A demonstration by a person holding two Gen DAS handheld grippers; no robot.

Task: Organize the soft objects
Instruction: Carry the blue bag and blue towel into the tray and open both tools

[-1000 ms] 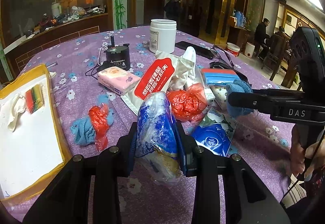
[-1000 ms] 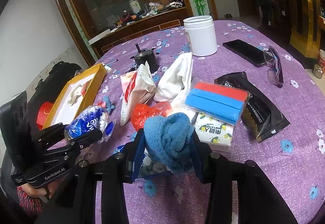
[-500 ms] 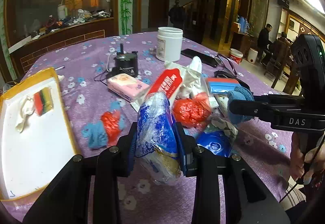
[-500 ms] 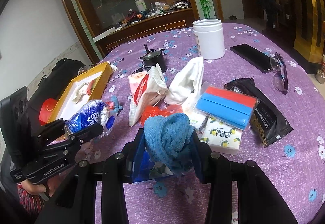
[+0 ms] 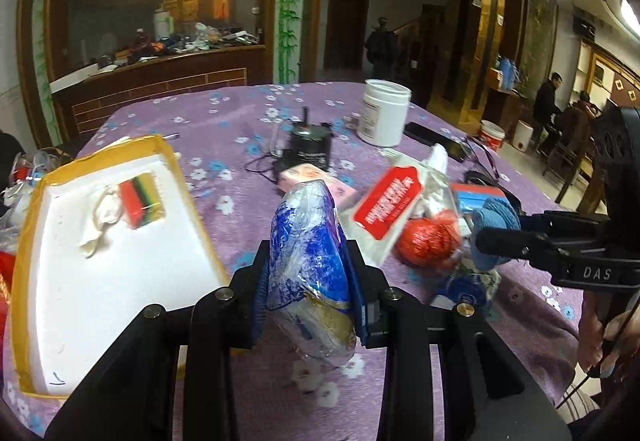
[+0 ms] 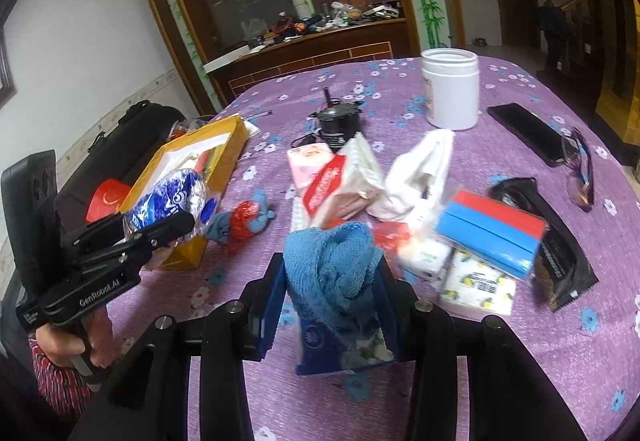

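My left gripper [image 5: 308, 273] is shut on a blue-and-white plastic tissue pack [image 5: 308, 253], held above the purple cloth beside the yellow-rimmed white tray [image 5: 192, 201]. The tray holds a white rag [image 5: 102, 217] and a striped sponge [image 5: 142, 199]. My right gripper [image 6: 332, 281] is shut on a blue knitted cloth [image 6: 332, 265], above a blue packet [image 6: 320, 345]. The left gripper also shows in the right wrist view [image 6: 160, 229] next to the tray [image 6: 224, 165]. A blue cloth with a red bag [image 6: 240, 221] lies on the table.
A red-labelled wipes pack [image 6: 340, 181], pink tissue pack [image 6: 308, 161], white cloth [image 6: 420, 169], red-blue box [image 6: 488, 233], lemon-print tissues [image 6: 480, 285], black pouch [image 6: 560, 261], white jar [image 6: 452, 93], phone [image 6: 528, 129], glasses [image 6: 580, 169] and a black device [image 6: 340, 121] crowd the table.
My left gripper has carried the tissue pack left, toward the tray, which now fills more of its view. My right gripper has lifted a little with the blue cloth.
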